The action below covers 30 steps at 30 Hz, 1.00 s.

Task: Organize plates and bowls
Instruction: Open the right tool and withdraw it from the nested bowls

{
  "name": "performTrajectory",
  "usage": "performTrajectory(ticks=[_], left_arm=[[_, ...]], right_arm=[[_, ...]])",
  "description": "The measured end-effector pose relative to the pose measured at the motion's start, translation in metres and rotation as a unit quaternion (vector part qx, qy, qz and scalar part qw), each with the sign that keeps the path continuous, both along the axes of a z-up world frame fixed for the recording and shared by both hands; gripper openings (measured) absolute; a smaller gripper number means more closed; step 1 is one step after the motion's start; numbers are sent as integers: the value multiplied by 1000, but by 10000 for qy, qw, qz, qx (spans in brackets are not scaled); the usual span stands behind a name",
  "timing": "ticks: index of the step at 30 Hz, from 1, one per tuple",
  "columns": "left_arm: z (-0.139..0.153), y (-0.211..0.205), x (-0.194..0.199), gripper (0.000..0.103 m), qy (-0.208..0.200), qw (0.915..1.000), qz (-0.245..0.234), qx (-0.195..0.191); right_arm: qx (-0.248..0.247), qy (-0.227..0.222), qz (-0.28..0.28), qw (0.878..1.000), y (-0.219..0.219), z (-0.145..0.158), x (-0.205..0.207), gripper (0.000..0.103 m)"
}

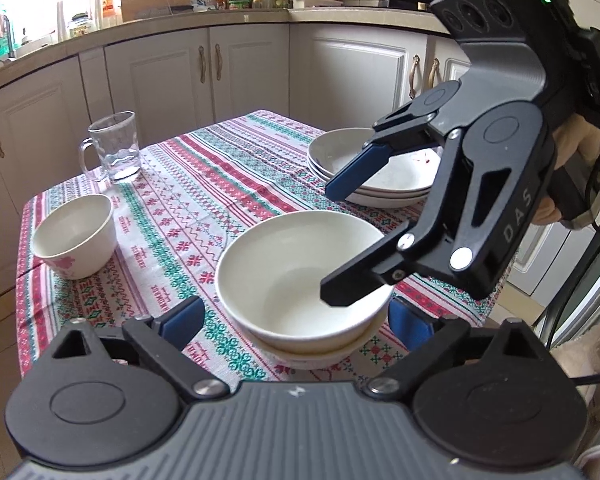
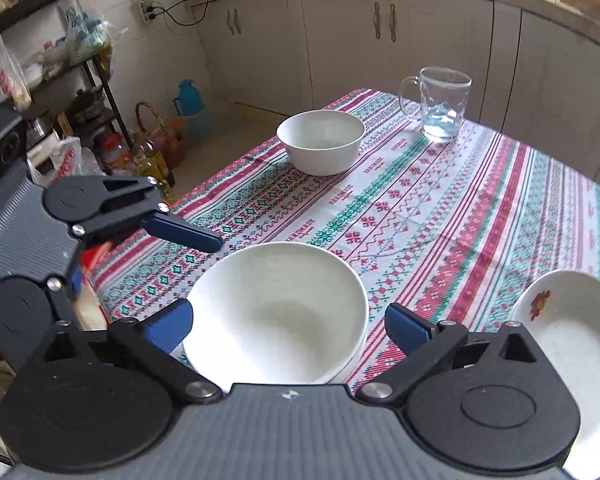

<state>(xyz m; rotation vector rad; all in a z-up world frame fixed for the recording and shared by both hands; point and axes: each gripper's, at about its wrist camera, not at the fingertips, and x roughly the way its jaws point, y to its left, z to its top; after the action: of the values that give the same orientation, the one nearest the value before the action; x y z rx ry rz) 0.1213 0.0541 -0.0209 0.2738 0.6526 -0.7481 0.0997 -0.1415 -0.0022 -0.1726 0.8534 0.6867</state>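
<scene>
Two nested white bowls [image 1: 300,280] sit at the near edge of the patterned tablecloth [image 1: 220,184]; the stack also shows in the right wrist view [image 2: 276,312]. My left gripper [image 1: 296,320] is open, one finger either side of the stack, touching nothing. My right gripper [image 1: 332,240] hangs open above the stack's right rim; in its own view it is open around the stack [image 2: 288,324]. A smaller white bowl [image 1: 76,236] stands far left [image 2: 320,140]. A stack of white plates [image 1: 380,176] sits at the right, with a floral rim [image 2: 572,344].
A glass mug [image 1: 116,148] with a little water stands at the table's far corner [image 2: 444,104]. Kitchen cabinets [image 1: 240,76] surround the table. A shelf rack [image 2: 40,92], bottles and a basket [image 2: 152,128] crowd the floor left of the table.
</scene>
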Motion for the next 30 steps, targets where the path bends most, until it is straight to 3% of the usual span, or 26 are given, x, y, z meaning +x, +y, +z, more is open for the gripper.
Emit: performTrajectory(ticks=[8,12,23,30], left_arm=[[7,21,-4,98,-238,9991,365,16],[10,33,0,98,-405,9972,625,-3],[9,77,47,98,-915,9804,1741,91],[-6,93,86,98,-959,9748,2012,52]], right_arm=[[-841,-813,-22,9931,16,15,-8,103],[-1053,-994,-114,9894,22,24,-3,103],[-1106,-1297,-94,9853,48,55,32,103],[-827,-1019,-110,9913,70,59,78,103]])
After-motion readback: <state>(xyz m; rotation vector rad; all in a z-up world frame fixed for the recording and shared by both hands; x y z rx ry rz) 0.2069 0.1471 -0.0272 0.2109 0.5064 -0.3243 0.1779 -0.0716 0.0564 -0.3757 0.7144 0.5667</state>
